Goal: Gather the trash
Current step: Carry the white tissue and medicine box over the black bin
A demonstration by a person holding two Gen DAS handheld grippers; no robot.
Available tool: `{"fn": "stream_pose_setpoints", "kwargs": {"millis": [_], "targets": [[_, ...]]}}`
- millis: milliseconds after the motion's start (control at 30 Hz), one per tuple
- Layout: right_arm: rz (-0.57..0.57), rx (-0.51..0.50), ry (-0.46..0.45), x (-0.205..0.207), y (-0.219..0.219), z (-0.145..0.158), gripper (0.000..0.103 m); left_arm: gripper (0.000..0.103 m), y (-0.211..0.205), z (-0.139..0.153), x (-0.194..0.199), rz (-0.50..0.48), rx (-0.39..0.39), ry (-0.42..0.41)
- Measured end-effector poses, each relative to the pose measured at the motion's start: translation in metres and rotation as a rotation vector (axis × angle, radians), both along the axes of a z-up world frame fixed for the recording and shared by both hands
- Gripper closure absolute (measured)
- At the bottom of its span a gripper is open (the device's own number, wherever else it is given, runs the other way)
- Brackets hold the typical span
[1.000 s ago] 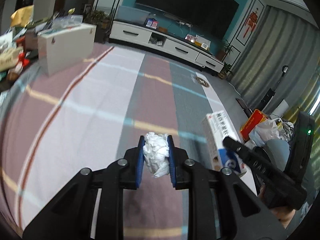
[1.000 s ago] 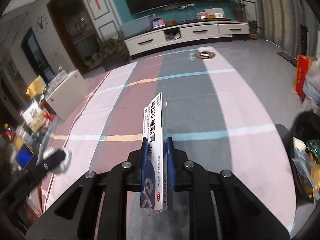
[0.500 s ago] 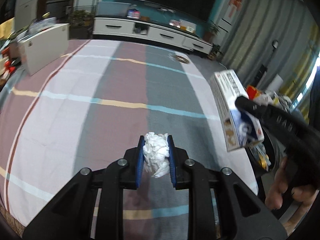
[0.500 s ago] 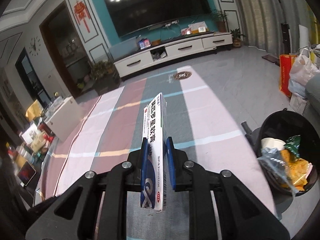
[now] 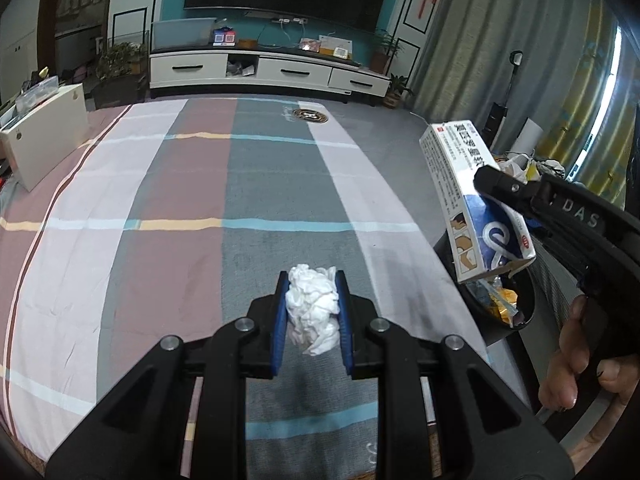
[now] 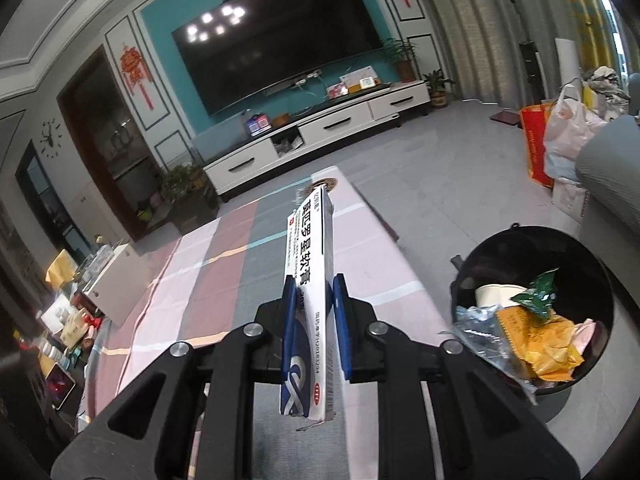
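My left gripper [image 5: 313, 312] is shut on a crumpled white tissue [image 5: 313, 314], held above the striped cloth [image 5: 180, 220]. My right gripper [image 6: 314, 320] is shut on a long white and blue medicine box [image 6: 310, 280], held on edge over the cloth's right side. The box [image 5: 468, 196] and the right gripper's fingers [image 5: 504, 188] also show at the right of the left wrist view, above a black trash bin [image 5: 524, 304]. In the right wrist view the bin [image 6: 592, 280] stands on the floor to the right, holding wrappers and a paper cup.
A white box [image 5: 48, 132] stands on the cloth's far left. A TV cabinet [image 5: 264, 70] lines the far wall. Bags [image 6: 560, 140] and a grey sofa arm [image 6: 608, 168] sit beyond the bin. Clutter fills a low table [image 6: 60, 340] at the left.
Both grippers have swung right and lifted with their loads. The bin has come into fuller view, and the medicine box now sits above it in the left wrist view.
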State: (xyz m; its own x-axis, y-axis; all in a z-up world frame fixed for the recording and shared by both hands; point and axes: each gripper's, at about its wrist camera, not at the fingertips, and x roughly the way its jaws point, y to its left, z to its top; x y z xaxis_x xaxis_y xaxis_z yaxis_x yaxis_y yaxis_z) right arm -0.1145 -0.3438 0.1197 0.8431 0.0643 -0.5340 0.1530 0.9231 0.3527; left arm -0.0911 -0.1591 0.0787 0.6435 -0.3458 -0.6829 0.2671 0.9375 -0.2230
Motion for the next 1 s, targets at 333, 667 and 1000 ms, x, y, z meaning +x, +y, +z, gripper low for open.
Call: {"fn": "stream_pose_setpoints", "kwargs": {"millis": [333,667,1000], "targets": [[-0.121,-0.024,-0.005,-0.017,-0.027,0.003,0.084,0.08,-0.025,0.007,0.004,-0.103,-0.075,-0.011],[-0.243,-0.024,-0.008,-0.035,-0.061,0.002,0.084,0.08,-0.06,0.022,0.011,-0.19,-0.132,-0.041],[-0.381,-0.001,-0.005,-0.061,-0.1,-0.003,0.084,0.08,-0.099,0.022,0.022,-0.278,-0.182,-0.016]]}}
